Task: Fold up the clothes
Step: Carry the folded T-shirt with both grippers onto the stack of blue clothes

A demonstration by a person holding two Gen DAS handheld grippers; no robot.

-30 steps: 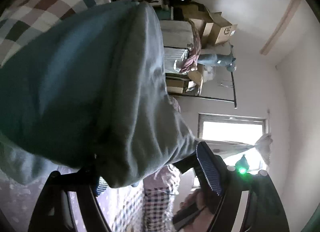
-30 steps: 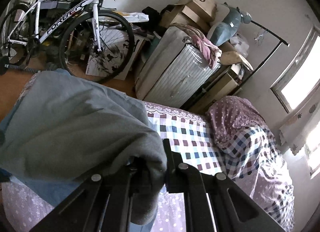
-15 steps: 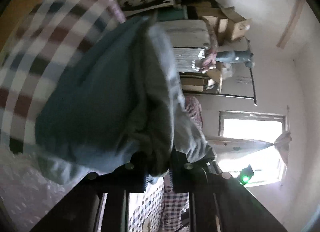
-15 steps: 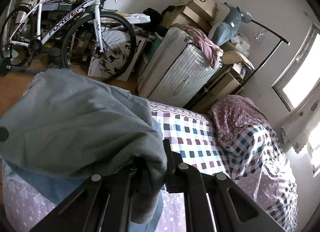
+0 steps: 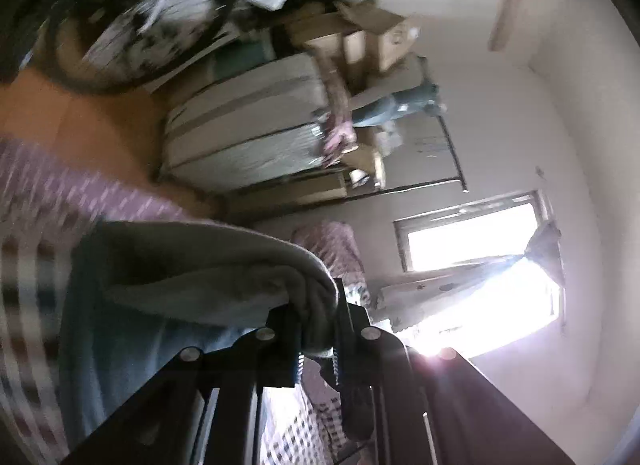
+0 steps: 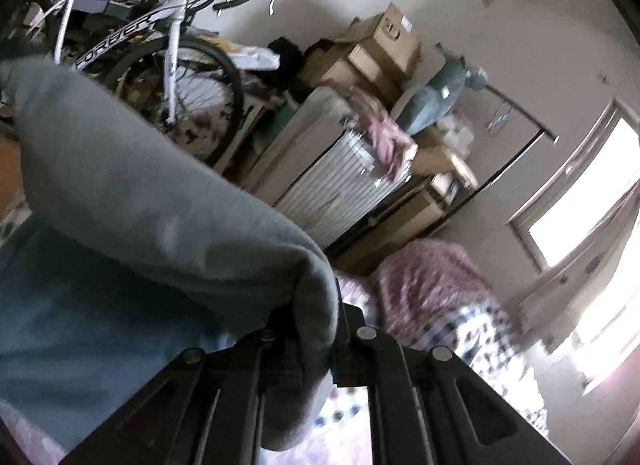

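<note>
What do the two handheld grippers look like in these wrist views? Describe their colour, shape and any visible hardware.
Both the left gripper and the right gripper are matt black, each with two flat, angular arms that narrow toward the fingertips. Round silver bolt heads dot the arms. The right gripper's arms have long slotted cut-outs. No cables, markings or sleeves are visible.

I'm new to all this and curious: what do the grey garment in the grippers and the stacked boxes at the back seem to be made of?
Grey garment: probably soft knit, fleece-like cotton; matte, slightly fuzzy, bunching into thick rounded folds. Stacked boxes: likely corrugated cardboard; dull brown, flat panels with flaps.
</note>
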